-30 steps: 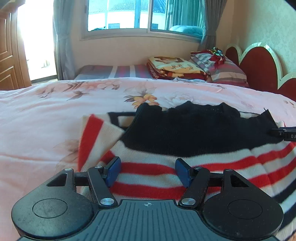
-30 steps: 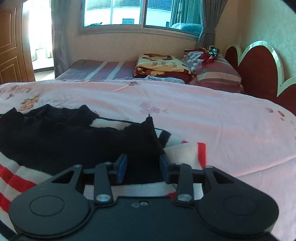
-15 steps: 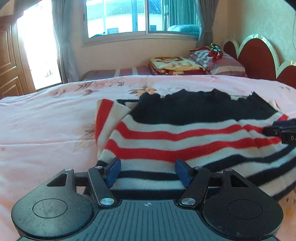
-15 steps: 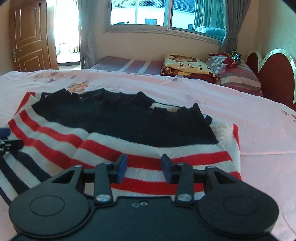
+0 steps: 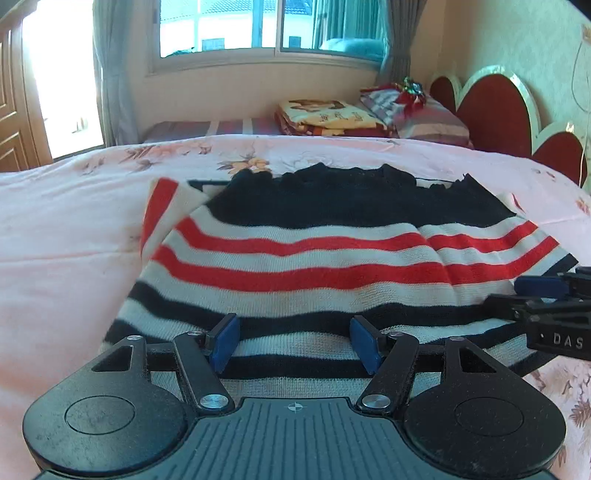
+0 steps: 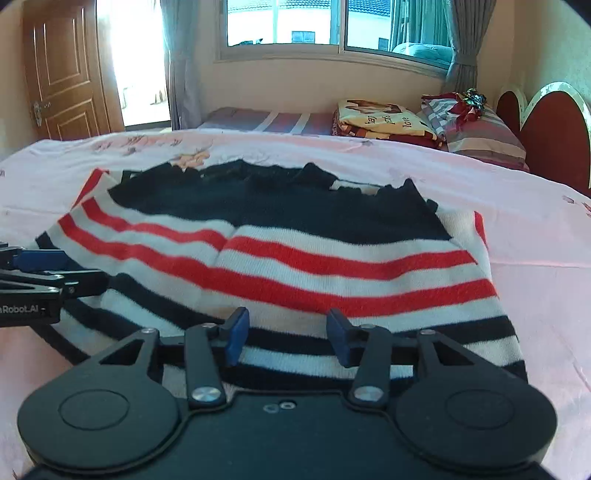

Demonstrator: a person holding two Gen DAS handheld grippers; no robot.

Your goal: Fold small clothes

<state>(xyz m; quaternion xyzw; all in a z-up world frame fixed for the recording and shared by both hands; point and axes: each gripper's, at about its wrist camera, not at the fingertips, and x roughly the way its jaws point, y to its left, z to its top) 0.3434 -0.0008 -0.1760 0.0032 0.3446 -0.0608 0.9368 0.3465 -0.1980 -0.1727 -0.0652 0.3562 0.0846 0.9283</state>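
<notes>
Both claws hover at the near hem of the striped sweater (image 5: 314, 258), side by side. We see our left claw (image 5: 295, 341) with its jaws apart and nothing between its blue pads (image 5: 225, 341); the knit lies under them, not pinched. Our right claw (image 6: 286, 336) is spreading its jaws, and we see no cloth caught between its fingers either.

Sweater: red, white and navy stripes, navy upper part, lying across the pink floral bedspread (image 5: 66, 229), near the middle of the bed. It looks doubled, a striped layer laid over the navy one, with one striped sleeve edge showing at the left side.

What has changed: a second ago both cameras sat close over the navy part, and the right claw stood narrower there. Now both views take in the whole garment from its near edge. We judge that a fold has just been laid down and let go, and that both claws have drawn back toward us.

Meaning for the task: one fold appears done. Next, probably, a fresh grip for a further fold.

Beyond: folded blankets (image 6: 384, 122) and a striped pillow (image 6: 480, 129) by the red headboard (image 6: 550, 136), window (image 6: 332, 22), wooden door (image 6: 62, 77).
</notes>
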